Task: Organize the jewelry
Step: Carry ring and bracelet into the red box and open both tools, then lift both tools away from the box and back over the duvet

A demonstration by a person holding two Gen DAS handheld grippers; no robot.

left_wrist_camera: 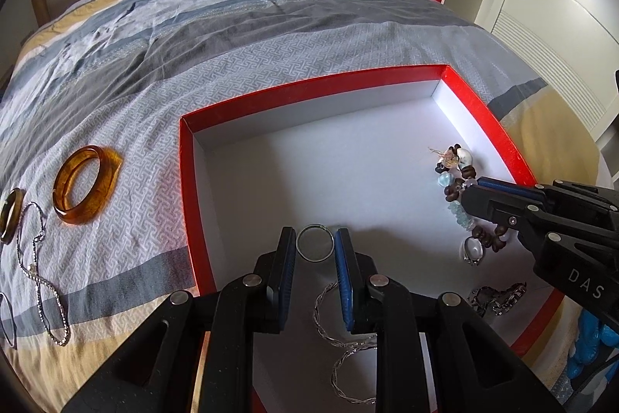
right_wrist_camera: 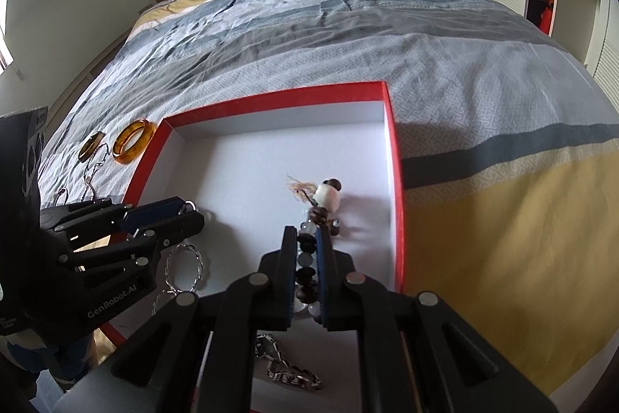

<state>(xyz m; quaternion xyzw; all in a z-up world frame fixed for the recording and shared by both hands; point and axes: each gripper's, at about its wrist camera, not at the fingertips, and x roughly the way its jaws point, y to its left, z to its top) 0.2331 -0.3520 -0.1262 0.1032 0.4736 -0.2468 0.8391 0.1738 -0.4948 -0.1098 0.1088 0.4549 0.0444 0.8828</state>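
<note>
The job looks about half done. The red box (left_wrist_camera: 483, 111) sits on the bed (left_wrist_camera: 271, 37). Inside it lie a silver chain (left_wrist_camera: 340, 331), a clear-stone ring (left_wrist_camera: 474, 252), and a chunky link bracelet (left_wrist_camera: 499, 297).

The left claw (left_wrist_camera: 315, 244) is partly open around a thin silver ring (left_wrist_camera: 315, 242) at the box's near side; I cannot tell if it touches. The right claw (right_wrist_camera: 307, 239) is closed tight on a bead bracelet (right_wrist_camera: 327, 198) in the box.

Left of the box, on the bed, wait an amber bangle (left_wrist_camera: 85, 184), a thin brown bangle (left_wrist_camera: 11, 215) and a sparkly chain (left_wrist_camera: 42, 281).
</note>
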